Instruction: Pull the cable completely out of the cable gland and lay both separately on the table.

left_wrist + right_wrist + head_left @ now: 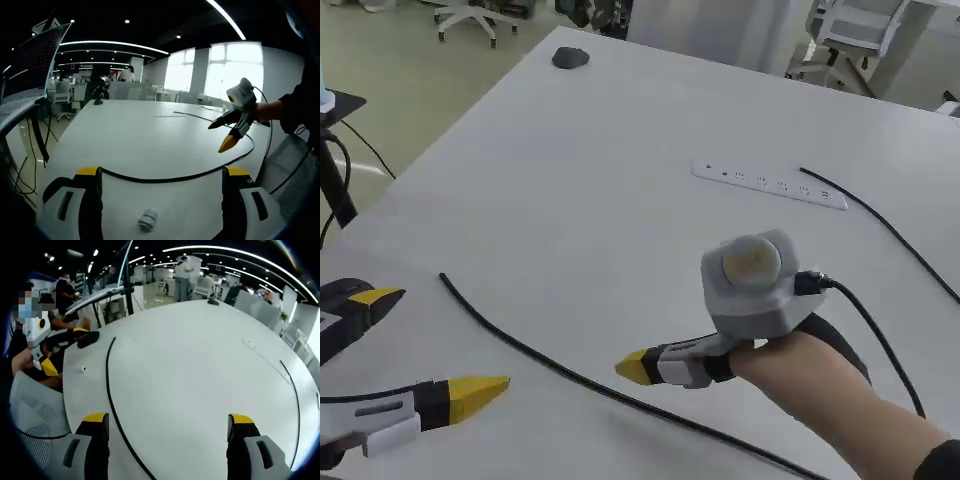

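Cable gland [147, 220] lay between the left gripper's [162, 172] spread fingers [90, 175], cable [165, 178] crosswise just beyond on the desk [620, 150], apart from it — right gripper [168, 418] farther off, fingers spread too.

Smooth, matt white worktop [620, 180]. A black cable [550, 365] with a smooth, rubbery-looking sheath. A pale grey plastic cable gland [148, 219].

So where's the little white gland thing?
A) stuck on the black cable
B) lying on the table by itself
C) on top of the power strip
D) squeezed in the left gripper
B: in the left gripper view the small white gland lies loose on the table, apart from the black cable, and the left gripper is open and holds nothing.
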The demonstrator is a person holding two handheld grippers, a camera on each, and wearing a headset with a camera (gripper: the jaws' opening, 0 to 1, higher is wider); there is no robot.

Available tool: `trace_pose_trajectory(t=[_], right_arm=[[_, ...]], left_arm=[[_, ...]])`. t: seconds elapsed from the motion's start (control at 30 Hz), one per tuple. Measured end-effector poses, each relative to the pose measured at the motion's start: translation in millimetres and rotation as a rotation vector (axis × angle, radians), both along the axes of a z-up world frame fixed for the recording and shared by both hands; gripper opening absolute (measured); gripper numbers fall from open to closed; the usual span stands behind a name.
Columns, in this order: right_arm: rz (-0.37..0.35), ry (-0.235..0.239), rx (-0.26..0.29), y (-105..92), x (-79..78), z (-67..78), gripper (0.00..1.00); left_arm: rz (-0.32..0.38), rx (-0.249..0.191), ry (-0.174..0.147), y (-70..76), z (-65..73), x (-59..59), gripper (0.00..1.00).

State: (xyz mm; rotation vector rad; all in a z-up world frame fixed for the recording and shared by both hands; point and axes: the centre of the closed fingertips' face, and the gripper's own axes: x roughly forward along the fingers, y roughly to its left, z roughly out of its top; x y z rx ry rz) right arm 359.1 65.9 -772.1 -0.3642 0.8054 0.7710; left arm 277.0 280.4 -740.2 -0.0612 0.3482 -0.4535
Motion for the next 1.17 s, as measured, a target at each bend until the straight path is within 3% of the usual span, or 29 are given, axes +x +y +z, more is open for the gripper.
trace_pose_trajectory(t=[0.07, 0.13, 0.2, 0.27, 0.4, 0.53, 0.67, 0.7, 0.77, 0.83, 0.9, 1.07, 1.17], right_arm=[[-0.067, 0.024, 0.026, -23.9, -1.2, 7.3, 0.99], [-0.132, 0.026, 0.063, -51.4, -4.6, 18.2, 0.99], [-0.169, 0.031, 0.057, -78.7, -13.9, 24.8, 0.99], [-0.199, 0.036, 0.054, -102.0, -24.4, 27.7, 0.99], [-0.287, 0.047, 0.074, -135.9, -43.7, 26.4, 0.99], [-0.32, 0.05, 0.083, -152.7, -60.9, 20.8, 0.99], [-0.321, 0.025, 0.08, -168.3, -74.3, 16.6, 0.99], [-0.327, 0.018, 0.086, -172.6, -76.4, 17.4, 0.99], [-0.352, 0.024, 0.124, -176.9, -77.6, 18.3, 0.99], [-0.356, 0.022, 0.132, -179.5, -79.2, 18.3, 0.99], [-0.357, -0.02, 0.153, -181.2, -75.7, 22.0, 0.99], [-0.358, -0.006, 0.159, -184.0, -75.9, 21.0, 0.99], [-0.361, -0.005, 0.168, -187.0, -73.1, 21.1, 0.99]], left_arm=[[-0.002, 0.067, 0.011, -5.1, 2.9, 5.7, 0.99], [-0.01, 0.068, -0.001, -12.3, 10.6, 7.6, 0.99], [-0.034, 0.043, -0.004, -21.8, 16.9, 8.2, 0.99], [-0.062, 0.045, -0.002, -30.0, 18.1, 7.2, 0.99], [-0.105, 0.048, 0.073, -43.0, 10.1, 1.5, 0.99], [-0.131, 0.07, 0.091, -54.3, 15.8, -0.8, 0.99], [-0.119, 0.058, 0.097, -58.7, 24.5, 0.3, 0.99], [-0.117, 0.072, 0.12, -57.4, 22.5, -0.4, 0.99], [-0.113, 0.1, 0.132, -55.1, 21.1, -1.1, 0.99], [-0.113, 0.1, 0.134, -55.6, 22.7, -2.5, 0.99], [-0.112, 0.103, 0.138, -55.9, 23.3, -3.0, 1.0], [-0.102, 0.1, 0.138, -56.7, 23.1, -3.4, 1.0], [-0.096, 0.106, 0.158, -58.8, 20.1, -3.9, 1.0]])
